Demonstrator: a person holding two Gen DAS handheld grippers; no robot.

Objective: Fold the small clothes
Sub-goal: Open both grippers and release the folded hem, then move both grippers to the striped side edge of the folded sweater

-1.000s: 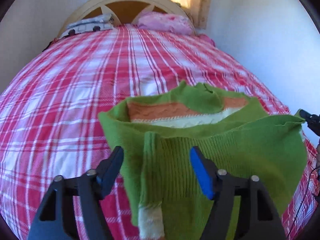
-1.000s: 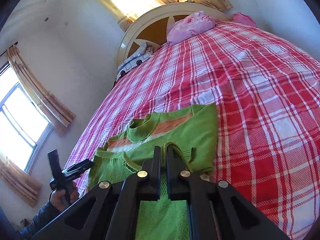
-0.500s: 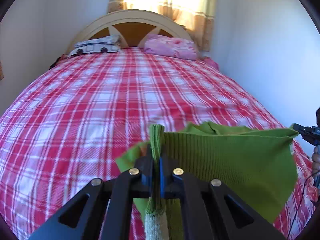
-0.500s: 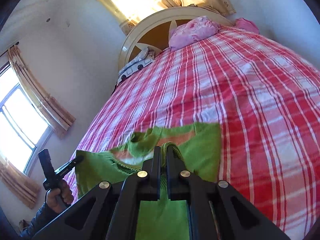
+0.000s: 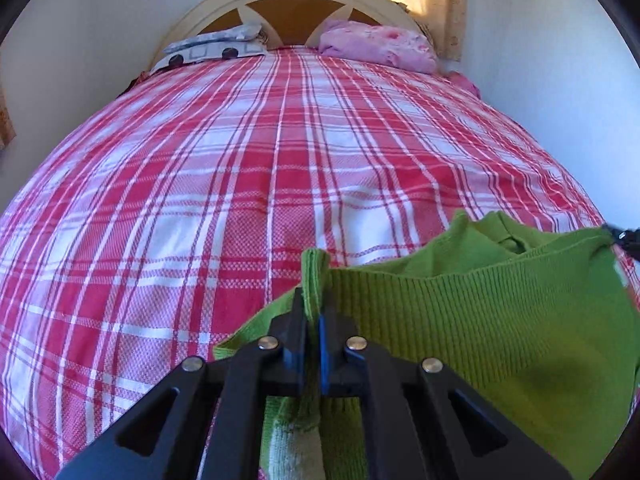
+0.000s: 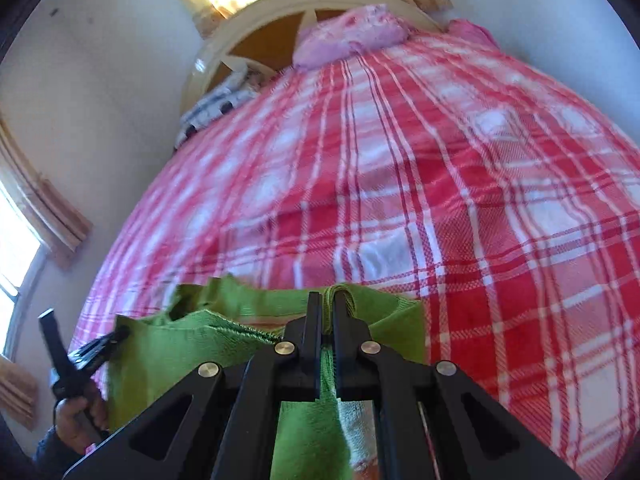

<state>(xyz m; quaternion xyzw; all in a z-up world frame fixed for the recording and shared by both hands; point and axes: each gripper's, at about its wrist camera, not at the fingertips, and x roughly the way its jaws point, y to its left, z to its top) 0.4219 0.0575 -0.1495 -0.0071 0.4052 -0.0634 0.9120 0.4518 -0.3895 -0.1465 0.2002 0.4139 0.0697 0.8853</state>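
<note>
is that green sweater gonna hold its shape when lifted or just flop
The green sweater will probably flop: held by the left gripper and right gripper, it sags between them. It likely stretches, being ribbed knit. It seems light, since pinching thin folds holds it.

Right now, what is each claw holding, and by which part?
Both hold the green sweater: left claw and right claw each pinch a bunched edge.

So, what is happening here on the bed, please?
A person is folding a small green sweater over a bed with a red plaid cover. The left gripper and the right gripper are each shut on an edge of the sweater, holding it stretched between them. The fold is not yet laid down. Pillows lie by the headboard.
</note>
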